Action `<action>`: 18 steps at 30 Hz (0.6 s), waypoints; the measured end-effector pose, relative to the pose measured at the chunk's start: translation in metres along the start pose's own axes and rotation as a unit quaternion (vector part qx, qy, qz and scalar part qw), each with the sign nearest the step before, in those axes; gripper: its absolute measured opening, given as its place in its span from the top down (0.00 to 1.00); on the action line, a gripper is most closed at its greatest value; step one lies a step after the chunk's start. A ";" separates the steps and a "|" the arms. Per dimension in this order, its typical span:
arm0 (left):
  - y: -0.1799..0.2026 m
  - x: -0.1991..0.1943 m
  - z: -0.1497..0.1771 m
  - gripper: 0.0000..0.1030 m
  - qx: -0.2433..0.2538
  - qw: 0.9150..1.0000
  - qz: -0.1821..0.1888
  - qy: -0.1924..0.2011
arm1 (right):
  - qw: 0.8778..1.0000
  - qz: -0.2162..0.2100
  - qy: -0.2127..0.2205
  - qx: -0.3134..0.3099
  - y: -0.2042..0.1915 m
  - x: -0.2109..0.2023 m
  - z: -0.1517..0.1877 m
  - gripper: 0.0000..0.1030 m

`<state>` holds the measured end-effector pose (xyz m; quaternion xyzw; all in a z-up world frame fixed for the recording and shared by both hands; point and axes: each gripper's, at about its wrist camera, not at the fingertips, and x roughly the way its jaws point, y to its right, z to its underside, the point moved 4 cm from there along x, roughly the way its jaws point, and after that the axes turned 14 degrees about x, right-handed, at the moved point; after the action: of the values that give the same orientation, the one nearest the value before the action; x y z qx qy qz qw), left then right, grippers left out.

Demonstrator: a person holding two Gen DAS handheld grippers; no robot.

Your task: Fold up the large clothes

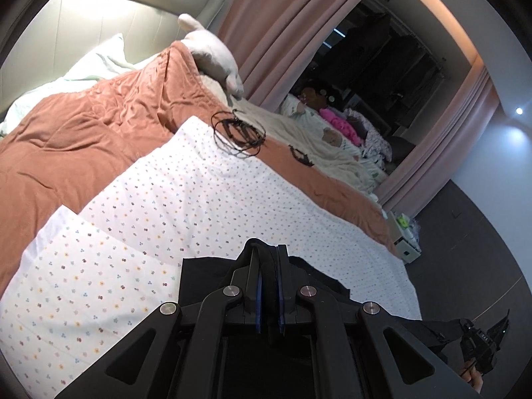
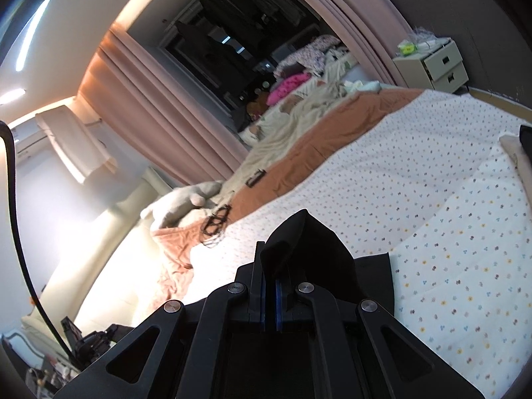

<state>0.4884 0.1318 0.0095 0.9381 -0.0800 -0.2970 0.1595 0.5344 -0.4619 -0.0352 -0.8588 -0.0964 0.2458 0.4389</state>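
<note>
Black garment (image 2: pixel 309 249) cloth is clamped in both grippers. In the right wrist view the right gripper (image 2: pixel 270 256) has its 2 fingers (image 2: pixel 256 276) drawn together on a peaked fold of the dark fabric, which rises in a point above the tips and drapes down over the right side of the tool. In the left wrist view the left gripper (image 1: pixel 267 252) is likewise pinched tight on a thin edge of the same black cloth, the blue pads almost meeting with fabric between them; more of the garment spreads flat to either side of the tips and trails to the lower right.

The garment lies at the near edge of a white dotted sheet (image 1: pixel 159 199), printed with small flowers, that covers the near part of the bed. Beyond the sheet is a rust-orange blanket (image 1: pixel 83 126), rumpled toward the pillows. A tangle of black cord (image 1: pixel 237 133) lies where sheet and blanket meet. A pale plush toy (image 1: pixel 212 56) rests at the far edge of the blanket, near the headboard. Past the blanket a cream cover (image 2: pixel 282 136) runs along the far side of the bed, with a bright pink cloth (image 2: pixel 289 84) farther off. Pink curtains (image 2: pixel 149 109) frame a dark opening behind. A small white drawer unit (image 2: pixel 435 65) stands beyond the foot of the bed. At the lower right of the left wrist view, the other gripper shows small and dark.
</note>
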 end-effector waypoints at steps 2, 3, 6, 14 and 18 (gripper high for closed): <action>-0.005 0.019 0.002 0.94 -0.001 1.000 -0.004 -0.011 | 1.000 0.010 -0.006 0.002 0.008 0.018 0.000 0.96; -0.008 0.029 0.004 0.93 -0.001 1.000 -0.006 -0.017 | 1.000 0.014 -0.008 0.003 0.012 0.024 0.000 0.96; -0.016 0.057 0.010 0.93 -0.004 0.999 -0.012 -0.034 | 0.999 0.028 -0.016 0.009 0.025 0.048 0.000 0.96; -0.036 0.115 0.025 0.89 -0.015 0.997 -0.039 -0.071 | 0.997 0.069 -0.032 0.025 0.061 0.098 0.004 0.92; -0.051 0.133 0.027 0.39 -0.037 0.995 -0.045 -0.078 | 0.996 0.058 -0.042 0.049 0.072 0.115 0.004 0.48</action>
<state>0.5838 0.1405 -0.0998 0.9083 -0.0393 -0.3785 0.1738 0.6277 -0.4586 -0.1337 -0.8293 -0.0524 0.3116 0.4609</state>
